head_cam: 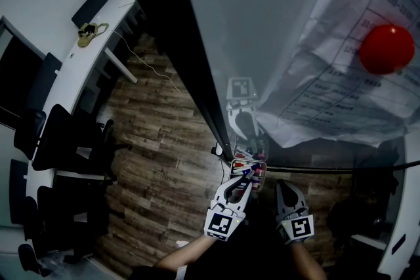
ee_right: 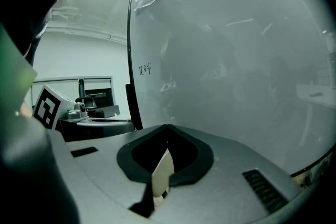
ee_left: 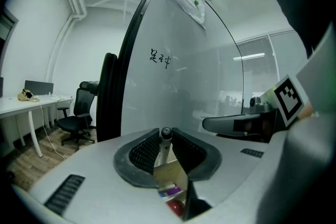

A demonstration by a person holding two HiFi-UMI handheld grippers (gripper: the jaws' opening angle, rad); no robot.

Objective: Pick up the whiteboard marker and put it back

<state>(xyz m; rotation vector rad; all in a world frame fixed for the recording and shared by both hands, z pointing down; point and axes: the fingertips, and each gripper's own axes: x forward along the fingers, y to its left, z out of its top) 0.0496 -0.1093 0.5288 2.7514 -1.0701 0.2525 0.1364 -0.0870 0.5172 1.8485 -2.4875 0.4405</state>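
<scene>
- Left gripper (ee_left: 166,140) jaws clamp an upright marker (ee_left: 165,148) over the box (ee_left: 171,173)
- Right gripper (ee_right: 167,132) jaws together, empty, near the whiteboard (ee_right: 226,60)

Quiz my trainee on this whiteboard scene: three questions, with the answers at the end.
1. True or false: the right tool is gripping something.
2. What is clamped in the left tool? A) marker B) eraser C) cloth
3. What colour is the magnet pinning papers to the whiteboard?
Key: 1 false, its jaws are together with nothing in them; 2 A; 3 red.
</scene>
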